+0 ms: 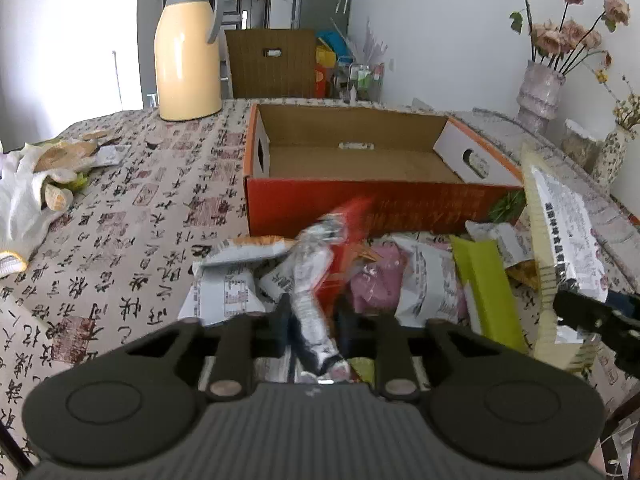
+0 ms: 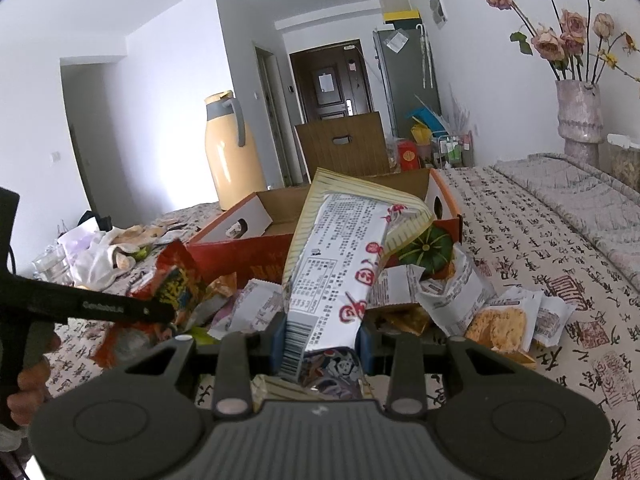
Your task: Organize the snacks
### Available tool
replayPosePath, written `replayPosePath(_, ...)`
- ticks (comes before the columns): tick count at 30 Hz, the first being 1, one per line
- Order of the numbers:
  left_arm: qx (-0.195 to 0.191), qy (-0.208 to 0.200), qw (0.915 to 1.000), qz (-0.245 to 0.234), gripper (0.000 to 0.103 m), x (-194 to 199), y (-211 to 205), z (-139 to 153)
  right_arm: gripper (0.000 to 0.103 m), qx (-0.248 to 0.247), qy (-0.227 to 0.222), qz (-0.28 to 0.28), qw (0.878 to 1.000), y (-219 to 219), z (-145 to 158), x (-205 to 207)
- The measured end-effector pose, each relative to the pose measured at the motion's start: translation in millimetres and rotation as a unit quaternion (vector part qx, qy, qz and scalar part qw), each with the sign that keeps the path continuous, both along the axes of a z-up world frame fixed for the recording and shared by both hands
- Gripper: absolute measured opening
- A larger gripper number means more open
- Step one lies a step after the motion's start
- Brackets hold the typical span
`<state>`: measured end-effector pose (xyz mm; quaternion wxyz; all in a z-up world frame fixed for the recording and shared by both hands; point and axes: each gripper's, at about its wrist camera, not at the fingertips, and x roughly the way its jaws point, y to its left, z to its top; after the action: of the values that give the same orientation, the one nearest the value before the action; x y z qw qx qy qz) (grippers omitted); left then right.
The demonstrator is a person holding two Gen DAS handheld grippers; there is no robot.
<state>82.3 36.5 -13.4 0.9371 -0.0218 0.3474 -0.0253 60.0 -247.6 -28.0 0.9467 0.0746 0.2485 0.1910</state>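
Note:
An open red cardboard box (image 1: 360,204) lies empty on the table, also in the right wrist view (image 2: 240,256). A pile of snack packets (image 1: 420,280) lies in front of it. My left gripper (image 1: 310,320) is shut on a red and silver snack bag (image 1: 316,280), blurred, held above the pile; it also shows in the right wrist view (image 2: 176,280). My right gripper (image 2: 320,340) is shut on a long white and cream packet (image 2: 340,248) that stands upright, also seen at the right of the left wrist view (image 1: 560,240).
A yellow thermos jug (image 1: 188,52) stands behind the box at the left. White gloves and a plastic bag (image 1: 40,184) lie at the table's left. A vase of dried roses (image 2: 580,112) stands at the right. A brown chair back (image 1: 272,64) is beyond the table.

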Motion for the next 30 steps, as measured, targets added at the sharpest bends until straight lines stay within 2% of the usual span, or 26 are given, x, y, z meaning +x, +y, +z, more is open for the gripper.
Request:
replayPosePath(11,-0.002,-0.024,0.9997,-0.001,0.021,-5,-3,20,0.034,0.001,-0.01,0.001,1.0,-1,7,-1)
replayPosePath(18,-0.001,-0.05,0.9988,-0.002,0.021,1,-9,46,0.034,0.0,-0.03,0.002,1.0,-2,28,11)
replayPosePath(23,-0.003,-0.064,0.998,-0.001,0.021,16,-13,65,0.034,-0.006,-0.04,0.002,0.999,-3,48,36)
replayPosePath(30,-0.001,-0.075,0.9972,0.003,0.021,54,-19,86,0.034,-0.012,-0.032,0.008,0.999,-3,74,93)
